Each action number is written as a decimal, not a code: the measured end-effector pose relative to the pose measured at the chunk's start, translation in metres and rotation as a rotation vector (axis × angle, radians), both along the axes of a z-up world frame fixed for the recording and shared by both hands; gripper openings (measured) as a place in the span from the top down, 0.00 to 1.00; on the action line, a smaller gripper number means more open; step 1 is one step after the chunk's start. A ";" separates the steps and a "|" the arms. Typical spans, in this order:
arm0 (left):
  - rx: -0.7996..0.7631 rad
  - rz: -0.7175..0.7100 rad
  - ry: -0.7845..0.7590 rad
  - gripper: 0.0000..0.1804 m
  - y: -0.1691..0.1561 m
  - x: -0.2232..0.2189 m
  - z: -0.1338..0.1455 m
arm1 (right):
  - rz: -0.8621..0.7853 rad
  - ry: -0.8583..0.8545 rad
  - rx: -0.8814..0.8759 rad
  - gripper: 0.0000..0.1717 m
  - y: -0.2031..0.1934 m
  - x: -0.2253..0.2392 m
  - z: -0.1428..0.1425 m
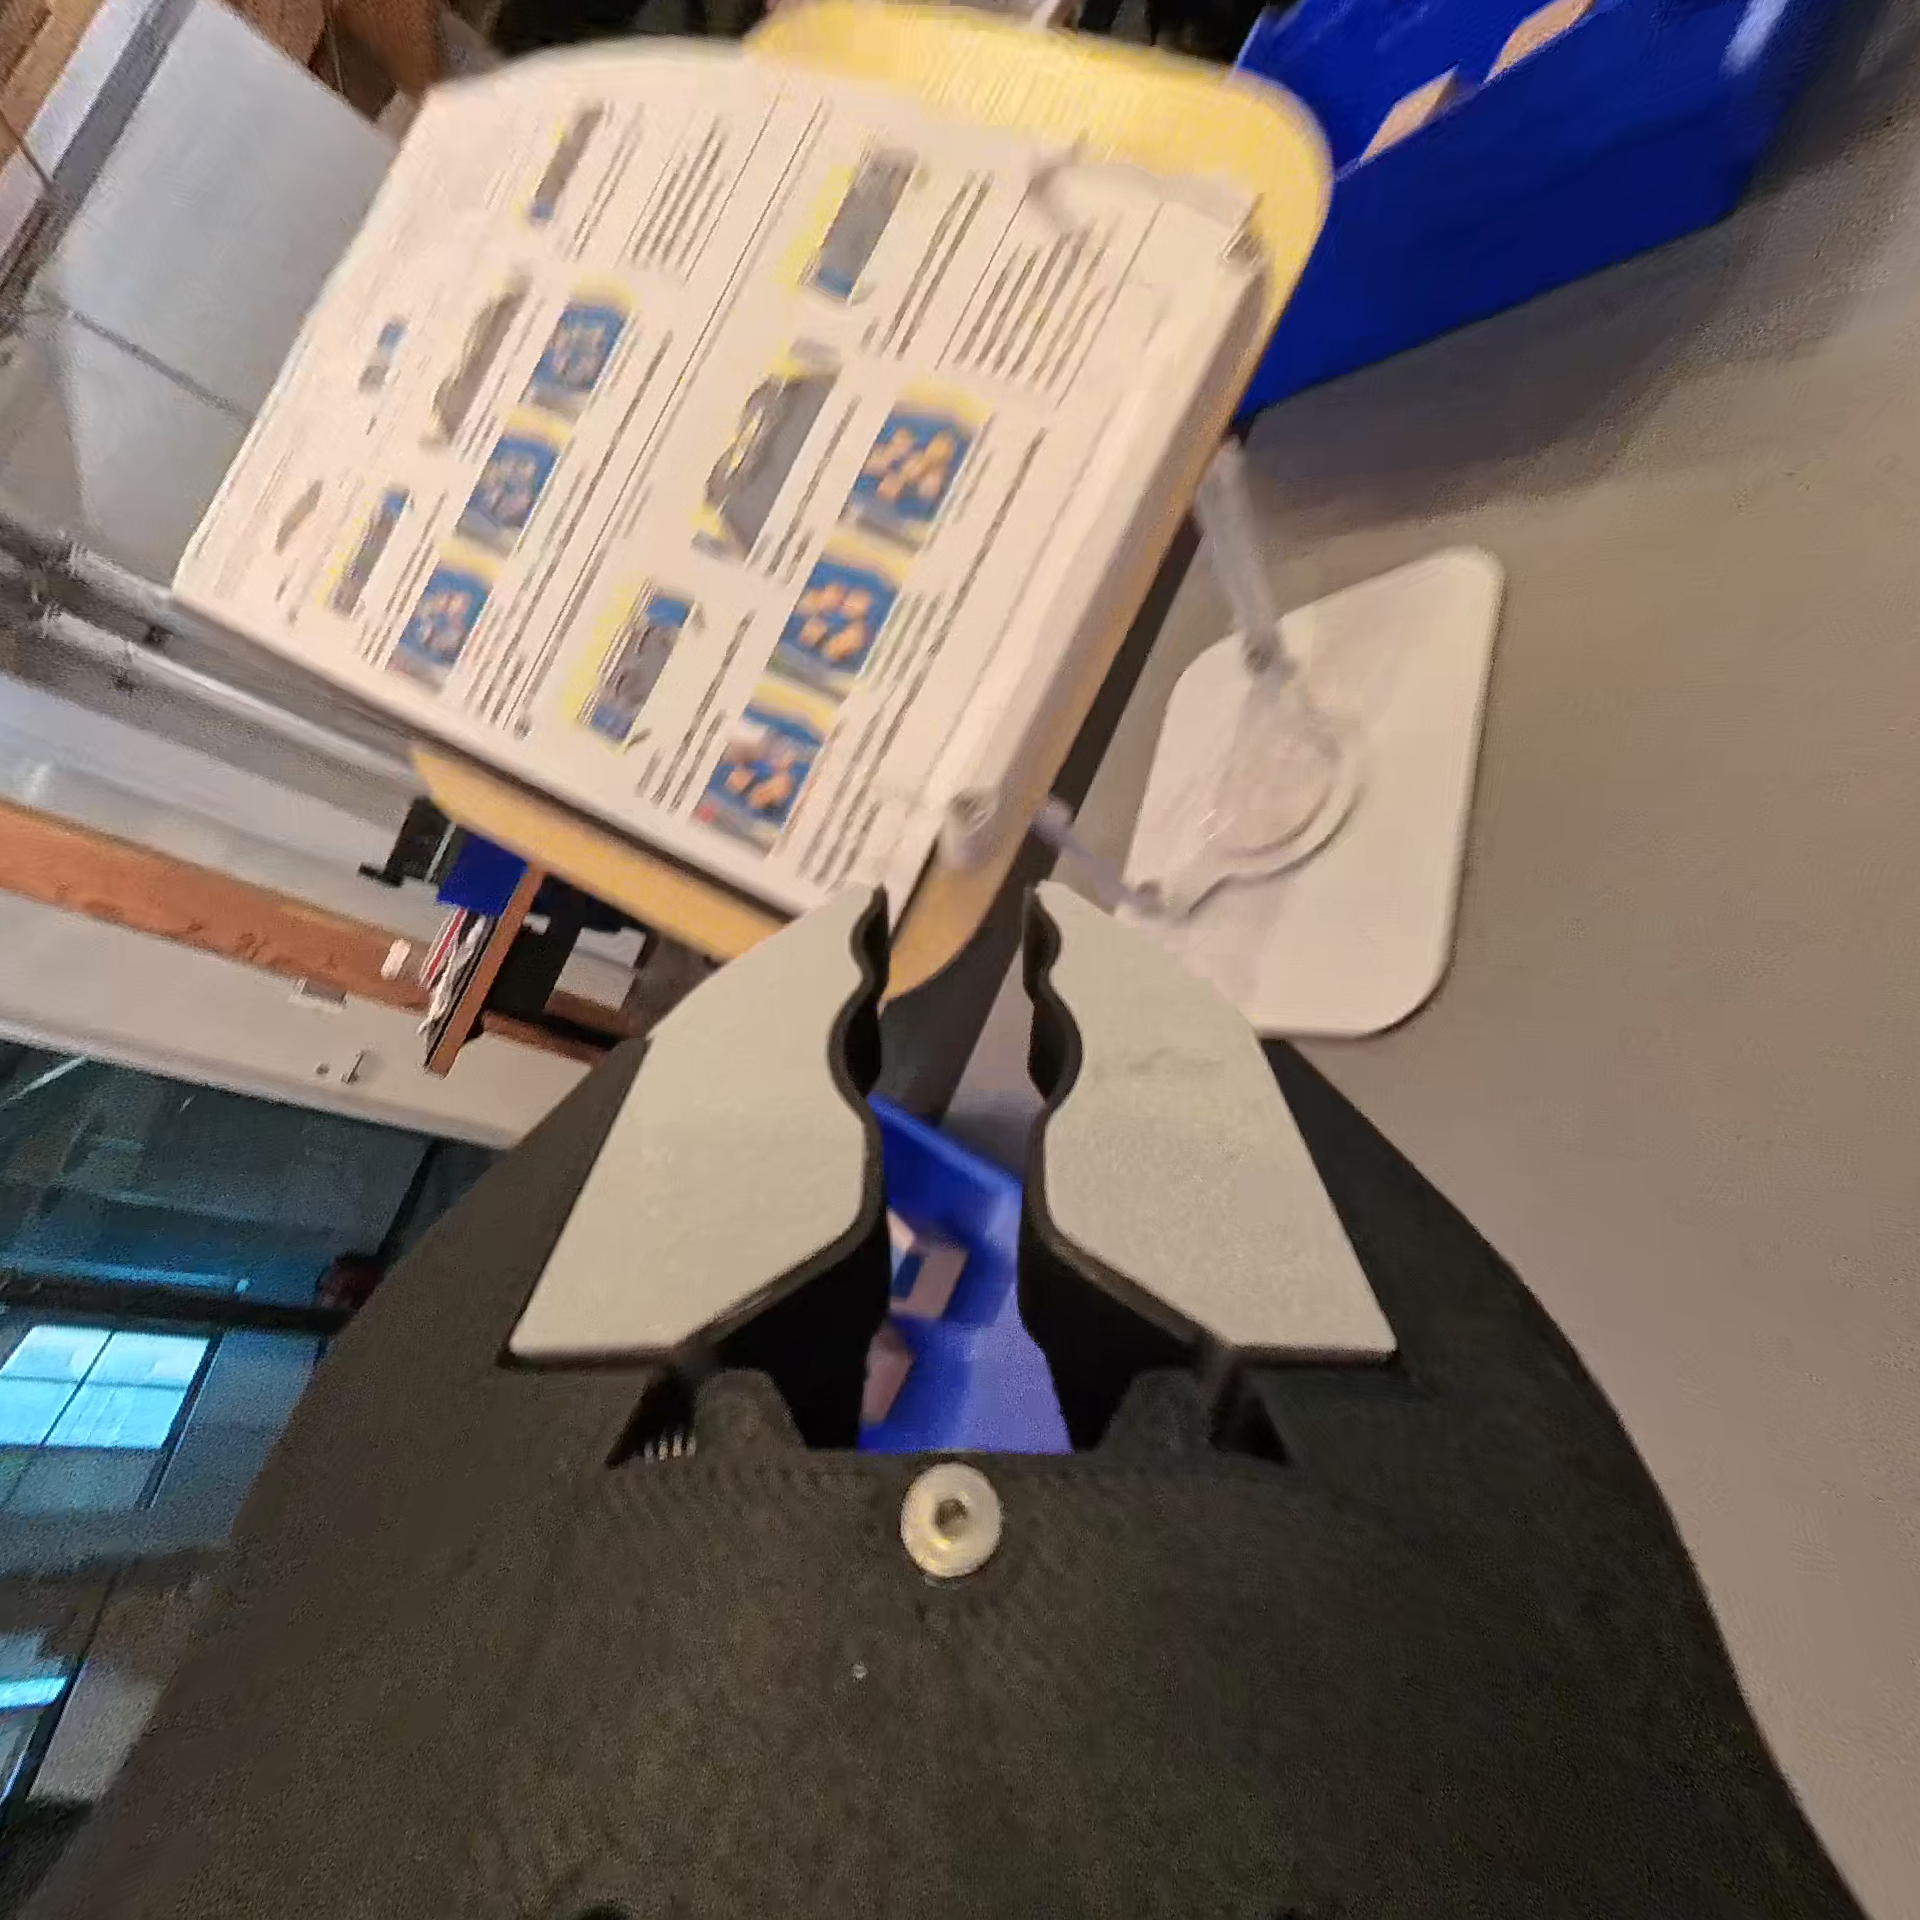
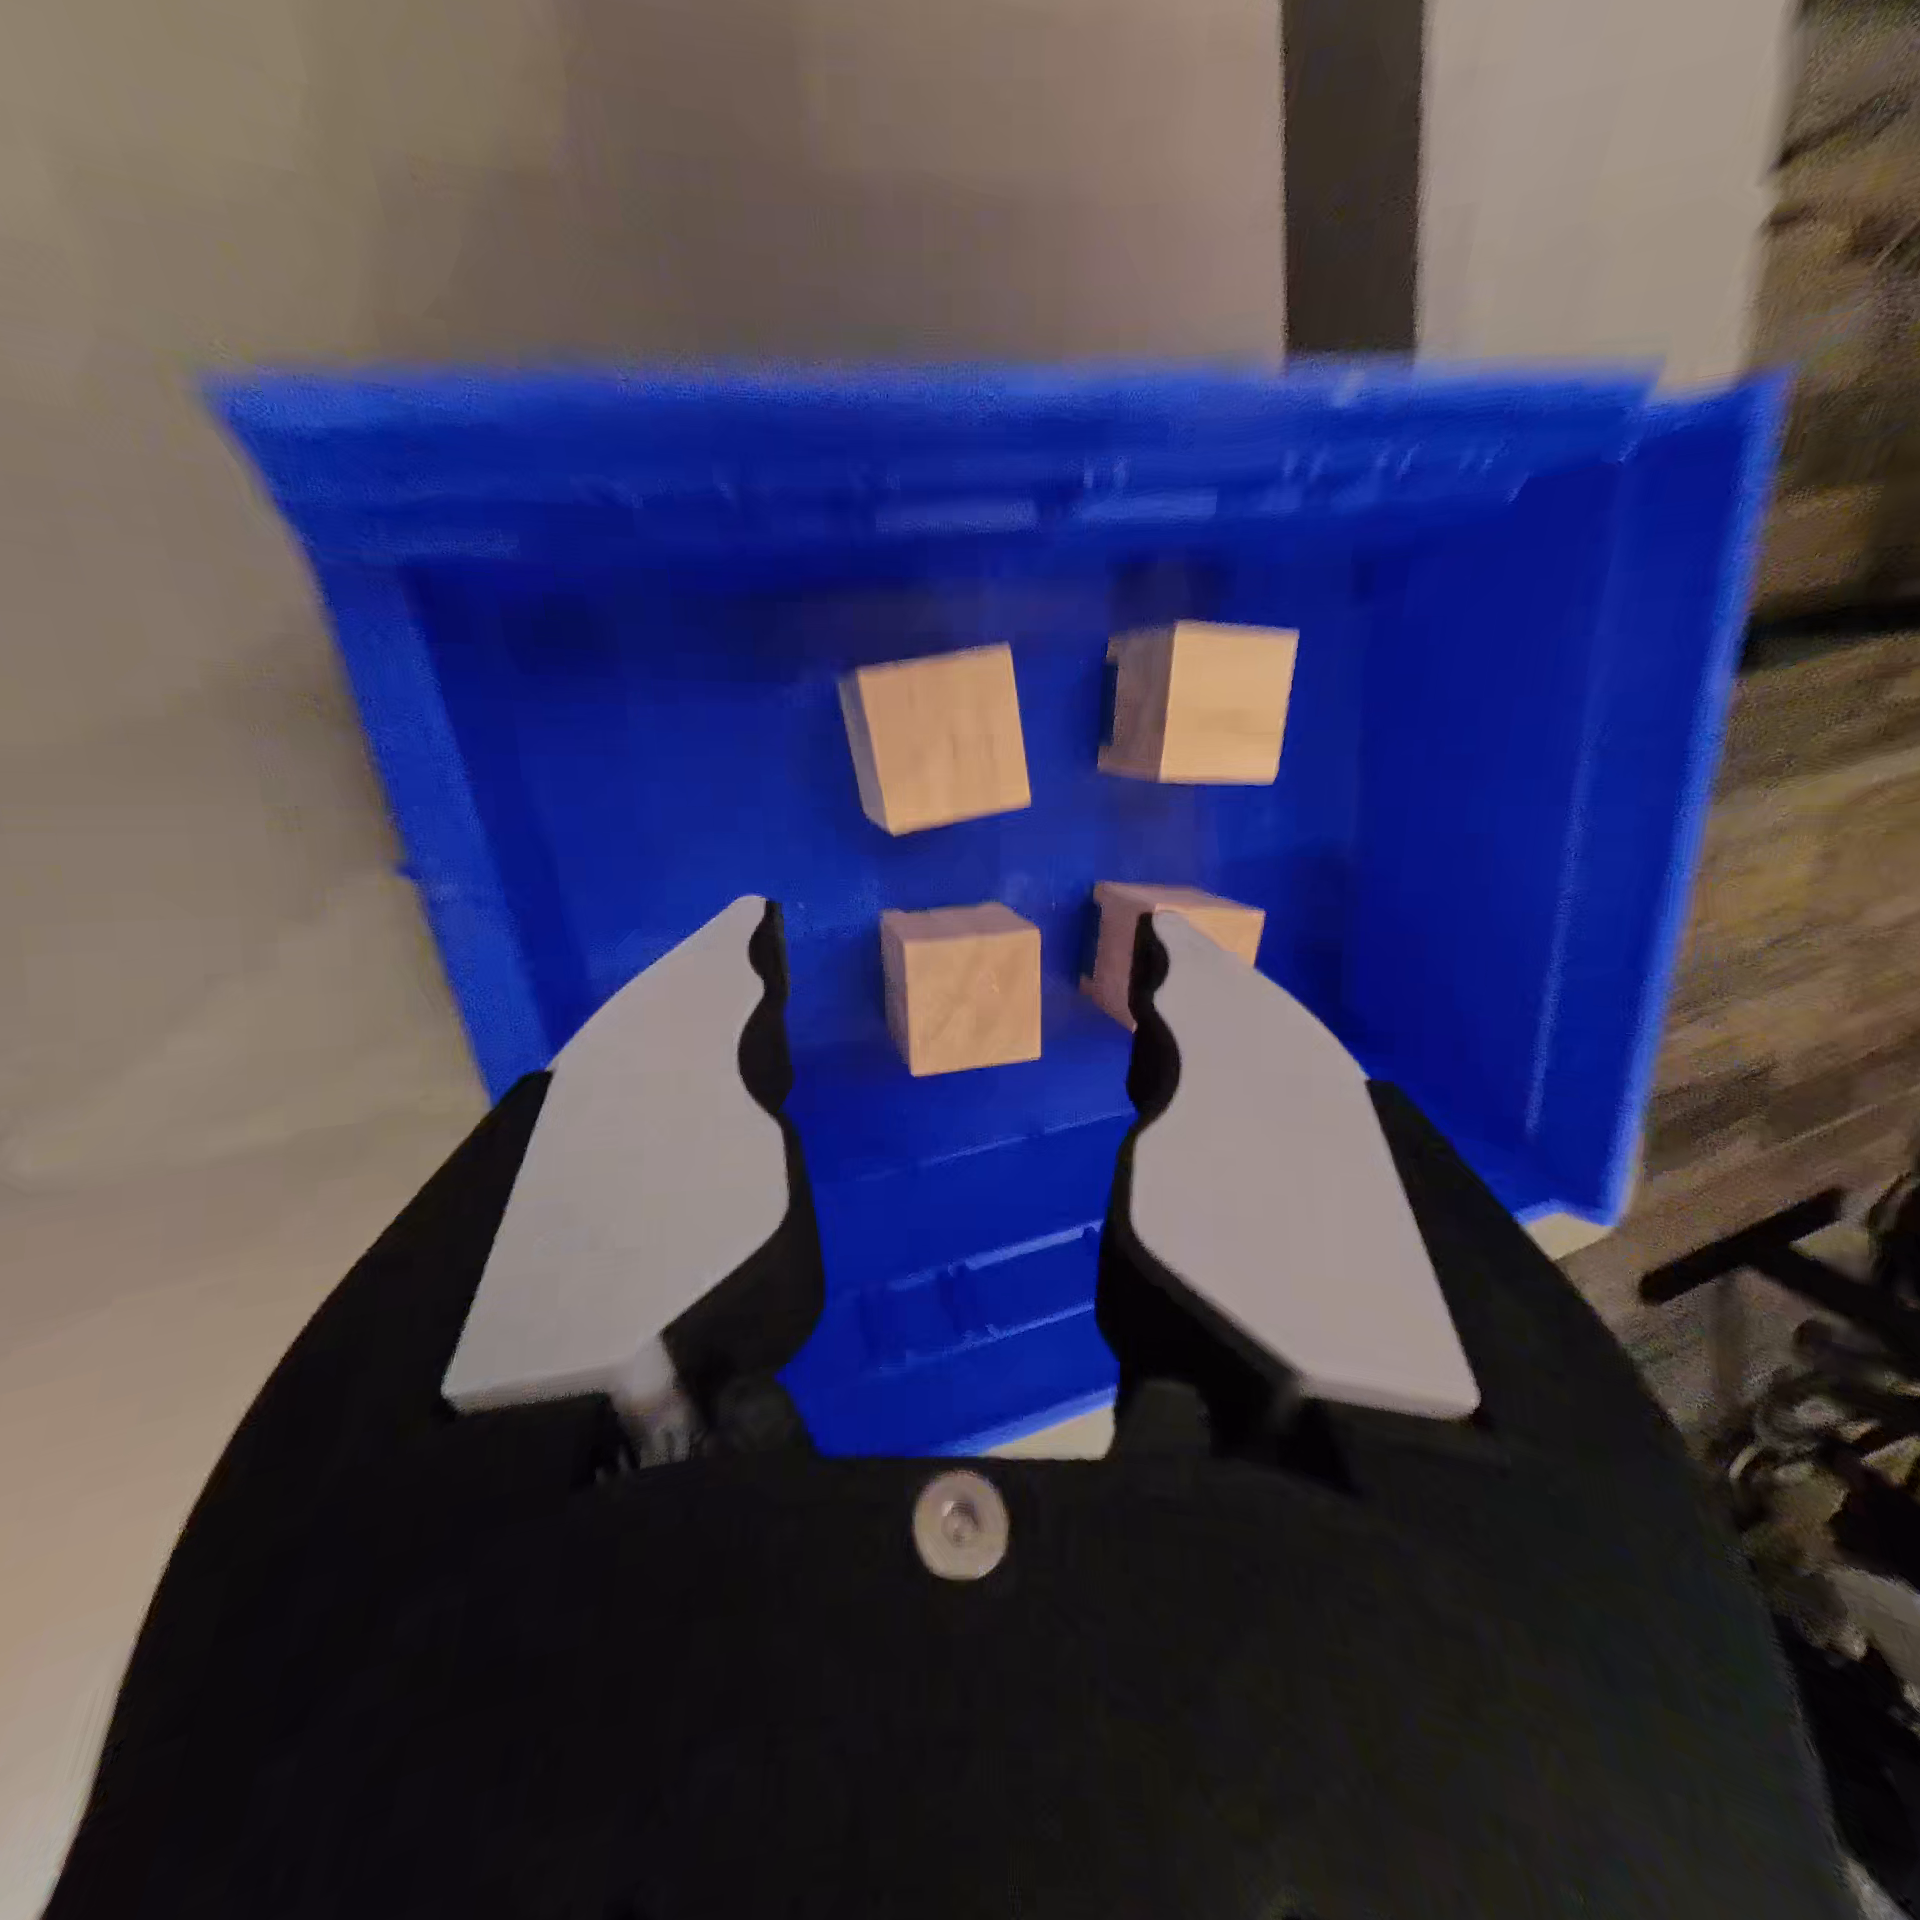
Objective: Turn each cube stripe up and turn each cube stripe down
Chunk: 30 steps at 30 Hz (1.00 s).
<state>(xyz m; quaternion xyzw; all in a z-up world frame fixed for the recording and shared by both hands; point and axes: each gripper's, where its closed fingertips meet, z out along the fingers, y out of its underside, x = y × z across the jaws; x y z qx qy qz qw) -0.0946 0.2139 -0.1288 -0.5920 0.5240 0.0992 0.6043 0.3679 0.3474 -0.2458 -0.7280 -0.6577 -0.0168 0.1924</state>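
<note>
Cubes [image 2: 940, 736], four, sit in a blue bin [image 2: 1507, 831], no stripes showing; flipping remains. Right gripper [image 2: 956, 920] gapes wide, left gripper [image 1: 956, 914] narrower, both empty.

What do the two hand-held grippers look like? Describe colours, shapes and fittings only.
Both look alike. The left hand-held gripper and the right hand-held gripper each have a broad, rough black body, two flat pale grey fingers with wavy black inner edges, and a silver screw at the centre. No cables, markings or sleeves show.

Both views motion-blurred, soft indoor light; sheet [image 1: 665, 468] & bin [image 2: 935, 499] smeared, wide-angle bend at edges.
</note>
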 end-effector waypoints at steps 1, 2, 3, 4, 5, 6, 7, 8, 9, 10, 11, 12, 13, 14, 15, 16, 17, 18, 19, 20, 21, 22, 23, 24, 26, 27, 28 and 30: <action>-0.023 0.016 0.023 0.85 0.013 -0.015 -0.001 | 0.023 0.028 0.034 0.64 -0.009 -0.010 0.014; -0.078 0.031 0.052 0.81 0.029 -0.030 -0.006 | 0.043 0.041 0.066 0.65 -0.018 -0.018 0.024; -0.144 0.062 0.080 0.78 0.047 -0.046 -0.015 | 0.058 0.037 0.095 0.66 -0.027 -0.025 0.032; -0.188 0.095 0.111 0.75 0.067 -0.062 -0.025 | 0.075 0.032 0.118 0.66 -0.037 -0.032 0.038; -0.237 0.105 0.145 0.74 0.085 -0.076 -0.037 | 0.098 0.049 0.132 0.67 -0.049 -0.041 0.043; -0.302 0.125 0.179 0.72 0.103 -0.089 -0.052 | 0.125 0.087 0.135 0.69 -0.061 -0.052 0.047; -0.339 0.150 0.209 0.71 0.121 -0.102 -0.064 | 0.145 0.127 0.132 0.70 -0.072 -0.063 0.051; -0.367 0.144 0.224 0.71 0.136 -0.110 -0.075 | 0.158 0.152 0.132 0.70 -0.082 -0.071 0.053; -0.411 0.138 0.236 0.71 0.150 -0.116 -0.088 | 0.167 0.165 0.132 0.71 -0.090 -0.077 0.054; -0.459 0.150 0.256 0.69 0.164 -0.123 -0.102 | 0.175 0.176 0.132 0.71 -0.097 -0.083 0.054; -0.513 0.161 0.290 0.68 0.175 -0.131 -0.118 | 0.184 0.192 0.128 0.71 -0.104 -0.089 0.055; -0.562 0.173 0.333 0.67 0.185 -0.138 -0.133 | 0.198 0.216 0.122 0.71 -0.111 -0.097 0.057; -0.594 0.191 0.380 0.66 0.193 -0.146 -0.147 | 0.214 0.237 0.119 0.72 -0.117 -0.104 0.059; -0.620 0.191 0.430 0.66 0.199 -0.150 -0.158 | 0.226 0.250 0.112 0.72 -0.122 -0.109 0.060; -0.647 0.182 0.472 0.66 0.203 -0.153 -0.168 | 0.235 0.256 0.103 0.73 -0.125 -0.113 0.060; -0.676 0.180 0.489 0.64 0.207 -0.153 -0.176 | 0.244 0.259 0.096 0.73 -0.127 -0.117 0.060; -0.707 0.180 0.495 0.63 0.211 -0.152 -0.183 | 0.253 0.262 0.093 0.73 -0.128 -0.121 0.059; -0.722 0.183 0.503 0.62 0.215 -0.152 -0.188 | 0.261 0.262 0.089 0.73 -0.129 -0.125 0.058; -0.731 0.186 0.508 0.65 0.219 -0.152 -0.193 | 0.268 0.263 0.088 0.73 -0.129 -0.129 0.057; -0.768 0.188 0.507 0.66 0.218 -0.152 -0.201 | 0.275 0.267 0.090 0.73 -0.129 -0.133 0.057; -0.790 0.200 0.501 0.67 0.219 -0.151 -0.206 | 0.281 0.278 0.088 0.72 -0.129 -0.138 0.057; -0.775 0.210 0.489 0.69 0.222 -0.151 -0.204 | 0.288 0.300 0.077 0.72 -0.131 -0.145 0.059; -0.777 0.244 0.480 0.70 0.223 -0.154 -0.203 | 0.299 0.329 0.064 0.73 -0.135 -0.153 0.061; -0.755 0.272 0.460 0.71 0.223 -0.156 -0.198 | 0.311 0.364 0.055 0.73 -0.139 -0.162 0.064; -0.657 0.281 0.346 0.73 0.219 -0.151 -0.173 | 0.318 0.465 0.029 0.72 -0.149 -0.186 0.075; -0.601 0.277 0.270 0.73 0.212 -0.146 -0.155 | 0.319 0.530 0.007 0.72 -0.154 -0.200 0.082; -0.519 0.269 0.198 0.73 0.203 -0.141 -0.132 | 0.325 0.603 -0.023 0.71 -0.161 -0.215 0.091; -0.385 0.216 0.042 0.73 0.170 -0.121 -0.083 | 0.321 0.779 -0.109 0.70 -0.174 -0.246 0.111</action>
